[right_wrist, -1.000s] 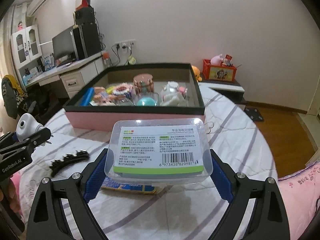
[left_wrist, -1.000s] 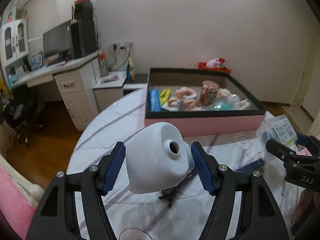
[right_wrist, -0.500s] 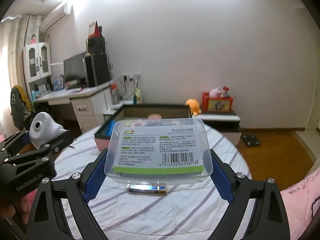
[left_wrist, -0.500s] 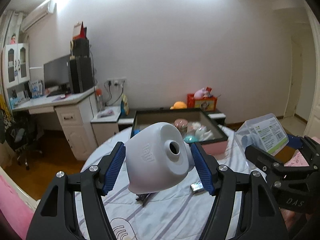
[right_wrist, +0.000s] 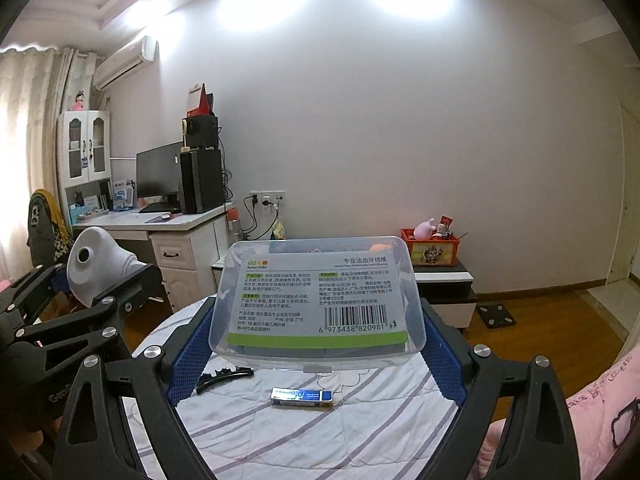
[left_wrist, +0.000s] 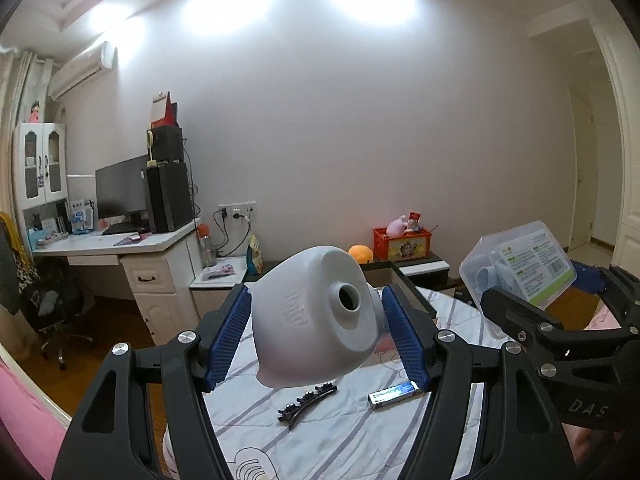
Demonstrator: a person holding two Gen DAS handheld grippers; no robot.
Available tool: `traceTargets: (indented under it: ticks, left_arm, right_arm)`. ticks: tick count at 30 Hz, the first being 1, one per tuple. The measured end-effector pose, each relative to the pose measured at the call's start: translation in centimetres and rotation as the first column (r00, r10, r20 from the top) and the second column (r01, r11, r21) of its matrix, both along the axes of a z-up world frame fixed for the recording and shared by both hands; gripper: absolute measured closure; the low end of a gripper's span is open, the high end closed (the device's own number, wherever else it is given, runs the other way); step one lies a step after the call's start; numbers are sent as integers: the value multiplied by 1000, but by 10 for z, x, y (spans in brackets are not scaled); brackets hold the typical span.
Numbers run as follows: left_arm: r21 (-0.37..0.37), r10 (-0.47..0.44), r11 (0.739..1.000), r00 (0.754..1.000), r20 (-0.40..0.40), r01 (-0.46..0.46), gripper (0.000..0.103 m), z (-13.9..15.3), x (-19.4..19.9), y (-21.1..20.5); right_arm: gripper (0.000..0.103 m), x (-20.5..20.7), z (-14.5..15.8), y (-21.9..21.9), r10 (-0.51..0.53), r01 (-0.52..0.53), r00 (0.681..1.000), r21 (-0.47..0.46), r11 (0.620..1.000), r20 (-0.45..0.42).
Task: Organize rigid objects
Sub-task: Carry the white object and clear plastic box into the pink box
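**Both grippers lifted clear of the table, each carrying one object**

The left gripper [left_wrist: 316, 336] pinches one white plastic container [left_wrist: 316, 316] between its blue pads [left_wrist: 226, 338], the round opening of the container facing the camera. The right gripper [right_wrist: 316, 344] clamps one clear plastic box [right_wrist: 316, 300], label and barcode facing the camera, between its own blue pads [right_wrist: 190, 356]; its jaws stand wide because the box is wide. Seen from the left wrist, the right gripper [left_wrist: 532, 284] and its box [left_wrist: 520, 268] hang to the right at about the same height; seen from the right wrist, the left gripper [right_wrist: 100, 276] and the white container [right_wrist: 96, 272] hang to the left.

Compared with a second ago, both views have swung upward: the wall and ceiling now fill most of each picture, and the pink-sided tray of small items that filled the middle then is almost wholly hidden behind the held objects. The grips on both objects look unchanged.

On the striped tablecloth [right_wrist: 320, 440] below lie two loose things: one black hair clip [right_wrist: 224, 374], on the left, and one small blue-and-silver pack [right_wrist: 303, 397], just right of it and apart from it. The left wrist view shows the same clip [left_wrist: 306, 400] and pack [left_wrist: 394, 394]. Farther off stand one white desk [left_wrist: 120, 248] with one monitor [left_wrist: 122, 190] at left and one orange crate of toys [left_wrist: 402, 242] against the far wall.
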State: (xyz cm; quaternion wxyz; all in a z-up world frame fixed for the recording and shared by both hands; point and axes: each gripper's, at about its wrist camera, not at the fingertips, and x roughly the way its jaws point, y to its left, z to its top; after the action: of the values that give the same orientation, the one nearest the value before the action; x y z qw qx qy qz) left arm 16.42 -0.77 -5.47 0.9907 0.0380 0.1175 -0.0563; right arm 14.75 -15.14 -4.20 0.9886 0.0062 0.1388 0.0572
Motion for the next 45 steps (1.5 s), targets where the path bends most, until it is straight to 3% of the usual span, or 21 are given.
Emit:
traceTargets:
  ticks: [6,10,13,15,18,20,22,24,27,29,32,37,40,41,42,43,44,45]
  left_arm:
    - [10,-9,1000,1000,23,8,39,4,-5,0]
    - [-34,-48,998,999,7,48,42,-4,16,1]
    - [-69,-73,995,993,-91,67,41,-37,50,4]
    - [-49,-23,999,980,-199,14,42,-75,73,7]
    - [-123,-59,992,936,-348,17,43,-123,92,14]
    - [-106,-26,994,918,-395,-17,43,-147,95,14]
    - [-89,-52,996,903,-427,16,42,-156,95,9]
    - [-86,-53,996,907,-418,19,38,-157,89,8]
    - [-114,-52,993,909,-413,6,23,-148,77,7]
    - [-104,-50,995,922,-384,11,22,-136,64,4]
    - [-104,-63,994,933,-353,28,6,-125,47,-2]
    - [-95,-67,995,930,-361,35,5,-129,22,-14]
    - [-74,-66,997,909,-411,39,5,-147,13,-23]
    - [-68,-63,997,903,-425,38,6,-152,12,-24]
    - [-59,-57,998,897,-439,35,13,-157,13,-26]
    - [-54,-54,998,887,-459,32,28,-163,15,-27]
    - [-63,-63,997,876,-479,37,36,-167,18,-26]
    - [-81,-83,995,868,-490,49,55,-170,20,-26]
  right_arm:
    - [10,-1,2,-1,-2,2,1000,-3,1000,14]
    - [10,5,2,-1,-18,18,1000,-12,1000,10]
    - [10,27,-18,-3,-33,33,999,-20,999,-36]
    - [10,45,-44,-5,-35,34,994,-8,999,-103]
    - [10,63,-79,-8,-43,44,981,3,999,-190]
    - [10,72,-98,-7,-73,74,970,-4,997,-231]
    - [10,77,-112,-5,-50,59,963,25,998,-264]
    - [10,74,-116,-4,-48,53,963,13,999,-266]
    - [10,69,-115,-11,-44,55,962,34,998,-268]
    - [10,63,-109,-14,-45,55,966,33,998,-253]
    - [10,53,-97,-15,-44,53,973,32,998,-225]
    - [10,34,-96,-16,-36,41,973,20,999,-227]
    - [10,27,-103,-21,-39,45,967,17,999,-253]
    - [10,26,-105,-22,-39,46,966,21,999,-257]
    - [10,24,-107,-24,-40,48,965,23,999,-260]
    - [10,23,-109,-25,-40,48,962,20,999,-270]
    - [10,22,-110,-25,-38,46,961,22,999,-275]
    - [10,22,-111,-25,-38,46,960,23,999,-276]
